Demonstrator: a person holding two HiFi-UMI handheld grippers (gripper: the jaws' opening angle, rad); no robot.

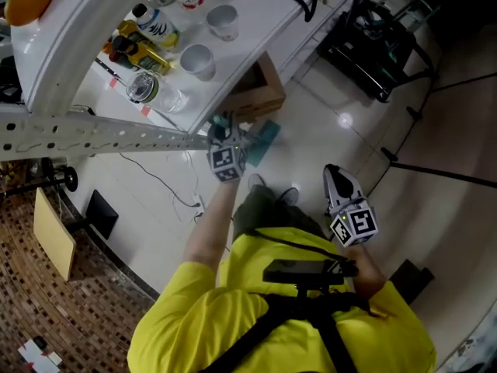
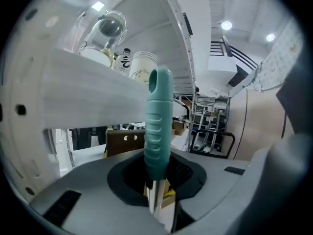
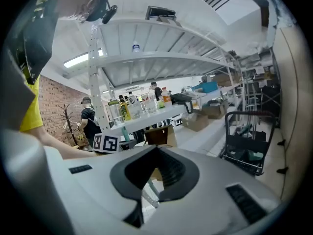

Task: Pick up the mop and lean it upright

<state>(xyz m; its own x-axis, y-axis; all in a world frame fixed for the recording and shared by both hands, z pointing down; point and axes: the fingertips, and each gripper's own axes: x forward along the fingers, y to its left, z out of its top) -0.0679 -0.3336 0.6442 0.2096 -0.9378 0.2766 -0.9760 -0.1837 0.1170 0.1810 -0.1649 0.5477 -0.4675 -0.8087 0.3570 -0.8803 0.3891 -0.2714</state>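
The mop point(image 2: 159, 126) stands upright. Its teal ribbed handle, with a bare metal pole below it, rises straight up between the jaws of the left gripper point(image 2: 157, 180). The jaws are closed around the mop, with the handle sitting in the dark hollow of the pads and the pole running down through the narrow slit beneath. The handle top is close in front of the front edge of a white shelf point(image 1: 272, 10).

From the head view, the left gripper reaches forward toward that shelf edge. A flat teal piece point(image 1: 265, 140) lies on the floor just beyond it. Whether it is the mop's head cannot be told.

The right gripper point(image 3: 154, 175) is held lower and to the right, well apart from the mop. Its jaws are pressed together with nothing between them.

The shelf carries two pale cups point(image 1: 197, 59), a clear glass jar point(image 1: 144, 88) and several bottles point(image 1: 155, 26). A perforated metal rail point(image 1: 93, 134) of the rack crosses the view at the left. An open cardboard box point(image 1: 260, 92) sits on the glossy white floor point(image 1: 334, 123) under the shelf, and a black cart point(image 1: 373, 41) stands further to the right.

The person holding the grippers wears a yellow shirt point(image 1: 233, 309). In the right gripper view, another person in dark clothes point(image 3: 90, 119) stands at the far end of the shelf.
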